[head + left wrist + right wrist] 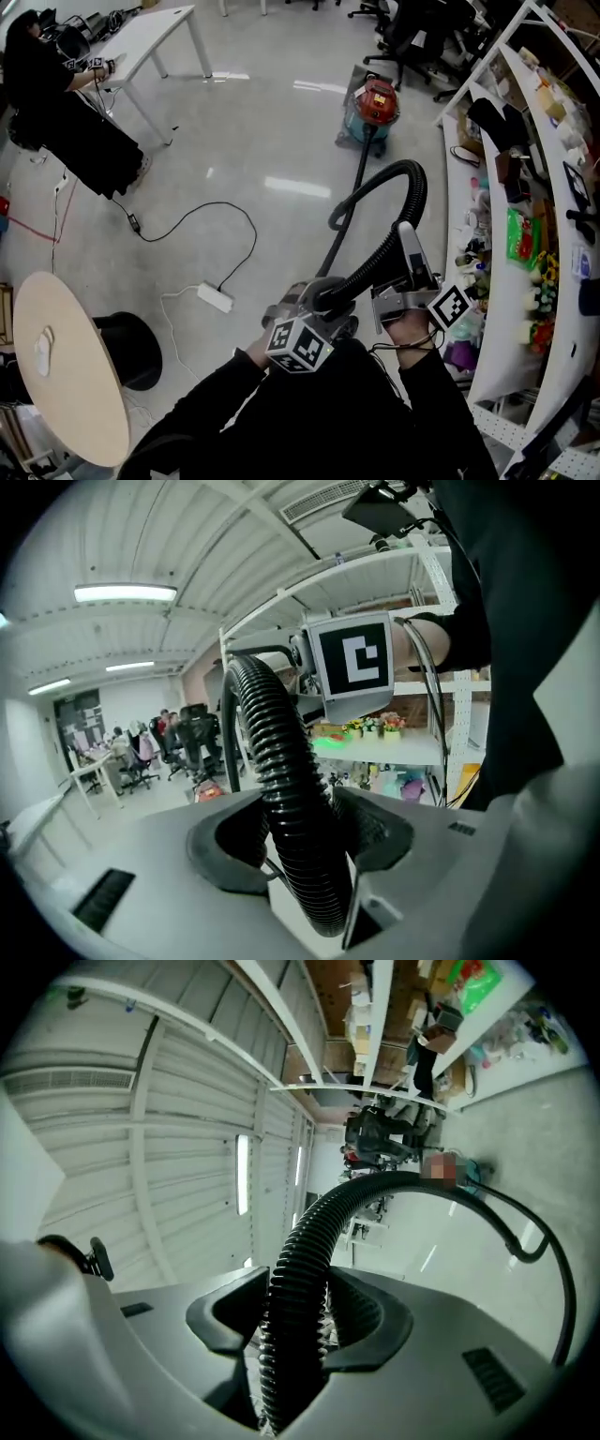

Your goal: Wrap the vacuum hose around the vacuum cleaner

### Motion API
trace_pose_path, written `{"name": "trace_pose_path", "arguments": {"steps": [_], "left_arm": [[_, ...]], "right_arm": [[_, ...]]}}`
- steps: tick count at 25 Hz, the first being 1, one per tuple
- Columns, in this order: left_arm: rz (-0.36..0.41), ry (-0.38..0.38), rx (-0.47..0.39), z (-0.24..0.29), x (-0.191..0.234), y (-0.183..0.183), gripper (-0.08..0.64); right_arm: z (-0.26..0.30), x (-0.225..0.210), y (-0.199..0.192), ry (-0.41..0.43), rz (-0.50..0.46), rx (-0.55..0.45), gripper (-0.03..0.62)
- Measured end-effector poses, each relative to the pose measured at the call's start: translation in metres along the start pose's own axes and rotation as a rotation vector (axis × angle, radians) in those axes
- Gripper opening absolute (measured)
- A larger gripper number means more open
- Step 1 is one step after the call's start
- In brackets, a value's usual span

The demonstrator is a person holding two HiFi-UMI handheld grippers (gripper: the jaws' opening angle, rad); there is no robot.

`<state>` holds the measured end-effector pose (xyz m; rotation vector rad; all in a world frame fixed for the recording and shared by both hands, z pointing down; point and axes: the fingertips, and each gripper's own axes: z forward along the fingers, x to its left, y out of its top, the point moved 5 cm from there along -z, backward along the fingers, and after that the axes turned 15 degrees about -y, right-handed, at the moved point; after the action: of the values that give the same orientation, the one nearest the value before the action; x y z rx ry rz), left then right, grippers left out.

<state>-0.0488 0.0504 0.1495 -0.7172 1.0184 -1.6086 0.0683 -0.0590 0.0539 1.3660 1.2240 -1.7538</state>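
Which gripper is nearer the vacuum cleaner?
Right. The right gripper grips the hose farther out toward the vacuum cleaner; the left gripper holds it farther back.

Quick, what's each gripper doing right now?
Left gripper: closed on the vacuum hose.
Right gripper: also closed on the vacuum hose.

Long black sleeves cover both arms. The left pale-grey moulded plastic gripper carries a black-and-white square-marker cube at its six o'clock. The right pale-grey plastic gripper bears a second marker cube at five o'clock.
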Motion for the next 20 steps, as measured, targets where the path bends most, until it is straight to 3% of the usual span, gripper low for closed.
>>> {"name": "trace_pose_path", "arguments": {"steps": [5,7,9,11,14,16,17,20], "left_arm": [[0.012,-0.022,0.053,-0.012,0.027,0.018,0.221],[-0.008,-0.042,0.077,-0.013,0.046,0.026,0.222],[-0.010,-0.069,0.130,-0.010,0.069,0.032,0.225],[-0.010,-0.100,0.210,-0.005,0.093,0.036,0.228],[0.006,-0.167,0.352,0.006,0.121,0.043,0.232],[0.043,-0.221,0.433,0.017,0.136,0.053,0.232],[0.077,-0.246,0.474,0.024,0.142,0.061,0.232],[0.187,-0.320,0.572,0.050,0.159,0.097,0.232]], "right_arm": [[0.006,-0.022,0.027,0.080,0.065,0.040,0.217],[-0.001,-0.049,0.046,0.060,0.059,0.037,0.222],[-0.011,-0.084,0.063,-0.010,-0.009,0.047,0.222],[-0.022,-0.114,0.078,-0.122,-0.241,0.081,0.222],[-0.022,-0.127,0.092,-0.228,-0.874,0.171,0.222],[-0.005,-0.120,0.096,-0.197,-1.278,0.217,0.225],[0.007,-0.116,0.097,-0.155,-1.419,0.234,0.243],[0.047,-0.113,0.103,-0.063,-1.671,0.270,0.338]]}}
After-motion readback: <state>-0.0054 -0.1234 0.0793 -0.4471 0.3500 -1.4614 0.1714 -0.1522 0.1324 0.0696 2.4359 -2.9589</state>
